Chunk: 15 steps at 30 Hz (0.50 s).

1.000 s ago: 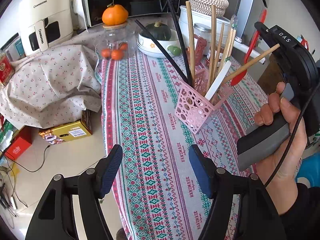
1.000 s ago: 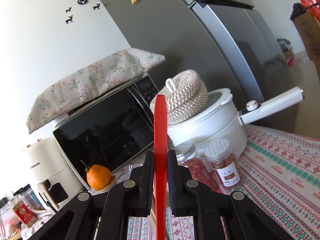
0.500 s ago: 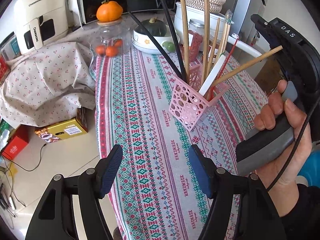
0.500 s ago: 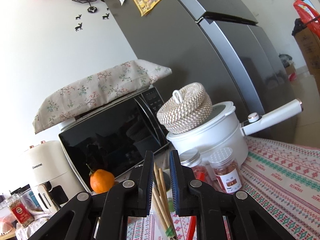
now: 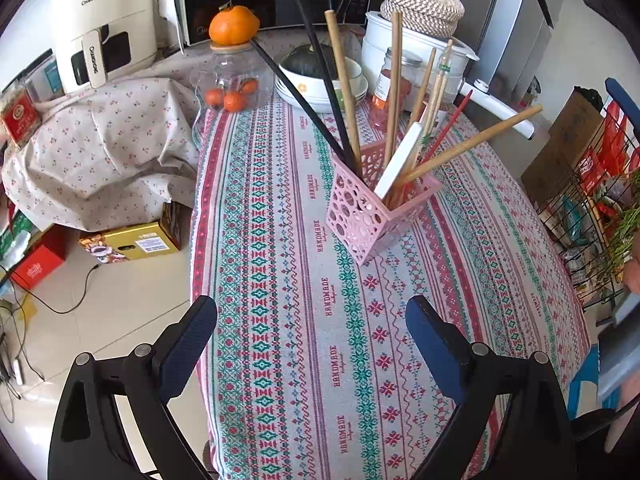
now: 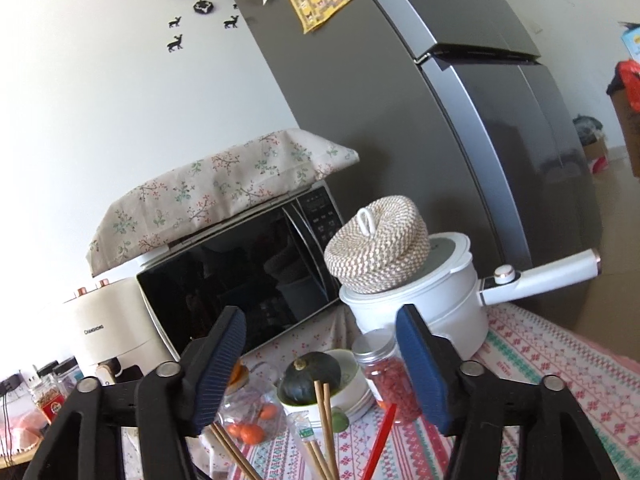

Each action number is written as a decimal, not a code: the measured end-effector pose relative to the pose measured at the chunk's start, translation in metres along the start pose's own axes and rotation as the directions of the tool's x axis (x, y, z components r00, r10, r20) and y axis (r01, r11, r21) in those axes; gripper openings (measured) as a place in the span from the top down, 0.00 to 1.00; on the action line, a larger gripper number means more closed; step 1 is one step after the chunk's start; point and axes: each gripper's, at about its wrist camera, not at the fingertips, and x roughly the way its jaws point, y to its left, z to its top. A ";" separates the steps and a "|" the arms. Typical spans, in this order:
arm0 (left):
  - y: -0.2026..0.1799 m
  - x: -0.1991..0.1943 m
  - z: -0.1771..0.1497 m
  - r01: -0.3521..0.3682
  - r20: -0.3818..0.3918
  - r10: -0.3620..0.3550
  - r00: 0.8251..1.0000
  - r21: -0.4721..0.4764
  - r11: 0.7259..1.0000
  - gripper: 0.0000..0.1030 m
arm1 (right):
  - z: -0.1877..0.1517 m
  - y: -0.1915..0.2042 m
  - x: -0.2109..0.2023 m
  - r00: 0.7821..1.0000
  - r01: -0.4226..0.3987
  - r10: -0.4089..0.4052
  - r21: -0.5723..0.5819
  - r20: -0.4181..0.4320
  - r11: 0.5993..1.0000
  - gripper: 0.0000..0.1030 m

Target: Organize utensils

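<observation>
The pink perforated plastic utensil holder (image 5: 374, 216) stands near the middle of the table, on its striped embroidered tablecloth (image 5: 280, 320), and bristles with wooden chopsticks (image 5: 394, 80), long black chopsticks (image 5: 320, 76), a white flat handle (image 5: 400, 162) and a thin red utensil (image 5: 446, 130). They lean outward against the rim, which keeps them upright and together. The red utensil now rests in the holder among the rest, its tip just below the right gripper (image 6: 320, 344), whose jaws have just been opening and stand wide with nothing between them; I take that as a release. The left gripper (image 5: 312, 340) hovers over the near cloth; its jaws have also just been opening and hold nothing. Behind sit a white saucepan (image 6: 420, 304) and a jar of red bits (image 6: 384, 376).
</observation>
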 end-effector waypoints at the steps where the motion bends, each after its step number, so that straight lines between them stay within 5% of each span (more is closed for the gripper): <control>1: -0.004 -0.004 -0.002 -0.002 0.008 0.002 1.000 -0.002 1.000 0.06 | 0.006 0.001 -0.003 1.000 0.004 -0.005 -0.020 -0.020 1.000 0.15; 7: -0.036 -0.026 -0.018 -0.034 0.056 0.032 0.998 0.049 0.998 0.01 | 0.021 -0.001 -0.027 0.984 0.003 -0.024 -0.118 -0.175 0.993 0.00; 11: -0.050 -0.043 -0.031 -0.062 0.107 0.054 0.993 0.072 0.995 0.00 | 0.019 -0.004 -0.041 0.951 0.004 -0.059 -0.180 -0.302 0.984 0.00; 15: -0.055 -0.059 -0.038 -0.087 0.157 0.075 0.985 0.069 0.994 0.00 | 0.010 -0.007 -0.061 0.926 0.049 -0.164 -0.321 -0.341 0.946 0.00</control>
